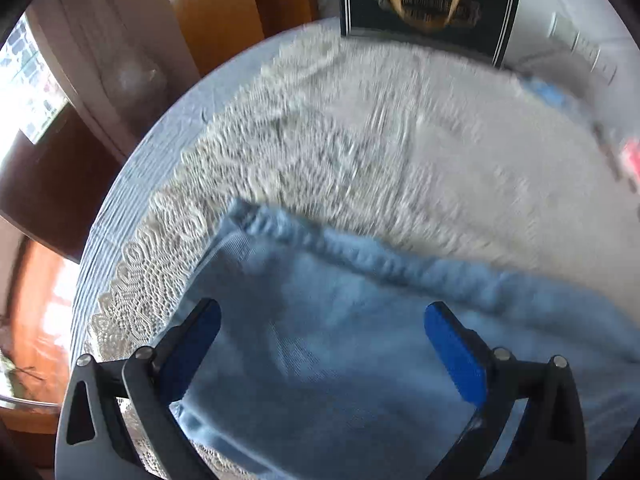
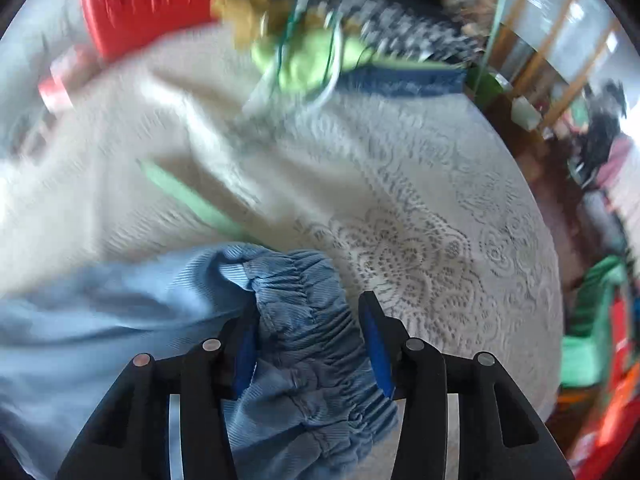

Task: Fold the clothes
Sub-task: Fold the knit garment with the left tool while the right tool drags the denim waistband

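We look down both grippers at a round table (image 1: 132, 184) under a cream lace tablecloth (image 1: 360, 152). Both views are smeared by motion.

Left gripper (image 1: 322, 318): jaws spread wide, blue pads (image 1: 454, 356) well apart, nothing pinched. Beneath and between them lies a light blue garment (image 1: 340, 360), flat on the lace, its stitched hem running from near left to far right across the view. We see no pad pressing on the cloth.

Right gripper (image 2: 308, 332): jaws partly open. The gathered elastic waistband (image 2: 304, 320) of the same light blue garment (image 2: 100, 312) bunches up between the fingers (image 2: 378, 344). The left pad lies against the folds; the right pad shows a sliver of gap, so we read it as not clamped. The rest of the garment spreads off to the left.

Far side of the table, left view: a dark box with a gold ribbon (image 1: 428, 4). Right view: a red plastic item (image 2: 152, 0), a green bundle with cords (image 2: 304, 60), a folded dark blue cloth (image 2: 404, 80), all blurred. A pale green strip (image 2: 192, 200) lies on the lace just beyond the garment.
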Demonstrator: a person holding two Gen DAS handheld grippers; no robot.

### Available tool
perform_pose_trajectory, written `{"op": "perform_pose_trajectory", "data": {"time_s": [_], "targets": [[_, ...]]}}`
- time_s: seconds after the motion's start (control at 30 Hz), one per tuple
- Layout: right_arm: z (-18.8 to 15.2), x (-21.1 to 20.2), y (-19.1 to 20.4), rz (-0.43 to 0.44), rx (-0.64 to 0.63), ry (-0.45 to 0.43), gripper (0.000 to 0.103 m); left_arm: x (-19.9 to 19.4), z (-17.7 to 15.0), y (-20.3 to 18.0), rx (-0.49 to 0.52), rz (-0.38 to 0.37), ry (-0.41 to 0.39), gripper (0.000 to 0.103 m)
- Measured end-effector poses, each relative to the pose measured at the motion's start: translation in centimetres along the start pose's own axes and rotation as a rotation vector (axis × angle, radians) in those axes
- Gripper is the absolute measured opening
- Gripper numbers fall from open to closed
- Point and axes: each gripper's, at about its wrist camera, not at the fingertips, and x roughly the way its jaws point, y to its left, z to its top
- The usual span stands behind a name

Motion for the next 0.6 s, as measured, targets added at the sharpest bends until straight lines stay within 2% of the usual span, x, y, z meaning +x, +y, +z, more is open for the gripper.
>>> {"op": "perform_pose_trajectory", "data": {"time_s": [0.07,0.13,0.17,0.27,0.3,0.33,0.37,0.4,0.6], "targets": [[-0.9,-4.1,-0.9,0.124,0.094,-0.107,0.067,-1.9,0.1,1.0,-0.038,-0.084,-0.005,0.103],[-2.3,-7.0,-1.2,0.239,0.153,-0.166,0.075,-3.1,-0.4,1.9,-0.059,-0.116,-0.012,0.103],[-2.9,-7.5,-1.2,0.286,0.163,-0.150,0.076,-3.6,-0.8,2.3,-0.067,-0.126,-0.014,0.103],[-5.2,-7.4,-0.2,0.320,0.156,-0.090,0.075,-4.2,-2.5,3.0,-0.087,-0.129,-0.007,0.103],[-6.1,-6.9,0.5,0.321,0.133,-0.064,0.071,-4.0,-3.1,3.1,-0.088,-0.123,-0.003,0.103],[-7.0,-6.4,1.4,0.314,0.099,-0.032,0.053,-3.8,-3.6,3.4,-0.088,-0.112,0.004,0.103],[-7.9,-5.9,2.2,0.306,0.067,-0.001,0.031,-3.5,-4.1,3.7,-0.088,-0.100,0.010,0.103],[-8.8,-5.2,2.9,0.295,0.047,0.030,0.023,-3.5,-4.5,4.1,-0.089,-0.083,0.018,0.103],[-11.1,-1.3,3.3,0.256,0.085,0.133,0.021,-4.2,-5.3,9.1,-0.203,-0.096,0.025,0.103]]}}
